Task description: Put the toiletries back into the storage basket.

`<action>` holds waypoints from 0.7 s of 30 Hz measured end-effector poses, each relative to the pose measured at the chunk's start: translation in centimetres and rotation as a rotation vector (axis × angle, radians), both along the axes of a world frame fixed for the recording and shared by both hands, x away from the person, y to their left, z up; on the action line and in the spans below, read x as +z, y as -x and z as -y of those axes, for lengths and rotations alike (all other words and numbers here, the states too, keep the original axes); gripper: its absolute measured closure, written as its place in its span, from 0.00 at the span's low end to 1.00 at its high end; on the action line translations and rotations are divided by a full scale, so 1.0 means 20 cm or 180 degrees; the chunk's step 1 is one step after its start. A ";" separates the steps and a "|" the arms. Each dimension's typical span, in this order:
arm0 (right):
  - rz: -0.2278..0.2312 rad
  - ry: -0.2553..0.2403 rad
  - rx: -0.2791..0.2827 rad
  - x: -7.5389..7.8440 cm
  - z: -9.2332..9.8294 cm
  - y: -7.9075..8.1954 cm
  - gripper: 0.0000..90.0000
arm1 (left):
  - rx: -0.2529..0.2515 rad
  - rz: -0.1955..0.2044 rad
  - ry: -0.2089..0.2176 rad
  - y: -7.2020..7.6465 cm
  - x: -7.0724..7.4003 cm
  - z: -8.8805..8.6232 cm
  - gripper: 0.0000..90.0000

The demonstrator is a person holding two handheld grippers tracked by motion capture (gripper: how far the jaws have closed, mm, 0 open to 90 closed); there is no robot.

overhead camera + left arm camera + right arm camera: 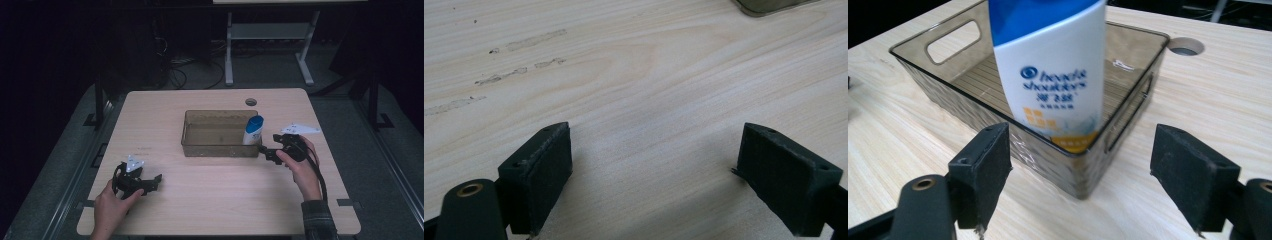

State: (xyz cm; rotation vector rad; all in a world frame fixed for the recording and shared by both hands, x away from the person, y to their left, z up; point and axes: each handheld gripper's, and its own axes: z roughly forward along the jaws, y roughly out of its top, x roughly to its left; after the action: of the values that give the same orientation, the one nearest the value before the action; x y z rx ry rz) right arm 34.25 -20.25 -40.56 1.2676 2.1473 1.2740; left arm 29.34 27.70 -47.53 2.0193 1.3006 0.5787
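Shampoo bottle [1048, 75] stands upright in the near right corner of the smoky clear plastic bin [200, 145], white with a blue cap. Smooth and glossy, so likely slippery; probably light yet stiff. Best gripped across its flat waist. Right tool [268, 150] gapes wide, empty, just outside that corner. Left tool [152, 181] rests open on the pale wood tabletop [210, 200], holding nothing.

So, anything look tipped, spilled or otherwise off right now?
Nothing spilled or damaged. The shampoo bottle stands cap-up in a corner of the clear bin, leaning slightly. The right gripper is open just outside it; the left gripper is open over bare table.
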 end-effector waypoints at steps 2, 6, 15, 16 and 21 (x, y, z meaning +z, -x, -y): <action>-0.0010 -0.0023 -0.0005 -0.01 0.01 0.02 0.27 | 0.0003 0.0001 0.0004 0.00 0.00 0.00 0.15; -0.0004 -0.0025 -0.0017 -0.02 0.03 0.06 0.27 | 0.0002 0.0000 0.0004 0.00 0.00 0.00 0.15; 0.0007 0.0020 -0.0051 -0.03 0.08 0.14 0.27 | 0.0000 0.0001 0.0004 0.00 0.00 0.00 0.15; -0.0002 0.0019 -0.0060 -0.04 0.09 0.15 0.27 | 0.0000 0.0001 0.0004 0.00 0.00 0.00 0.15; -0.0030 0.0056 -0.0071 -0.06 0.11 0.19 0.27 | 0.0002 0.0000 0.0004 0.00 0.00 0.00 0.15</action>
State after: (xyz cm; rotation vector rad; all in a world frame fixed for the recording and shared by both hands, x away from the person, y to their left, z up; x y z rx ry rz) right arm 30.46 -22.52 -41.82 1.2895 2.1399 1.2401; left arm 29.34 27.69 -47.53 2.0179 1.3011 0.5781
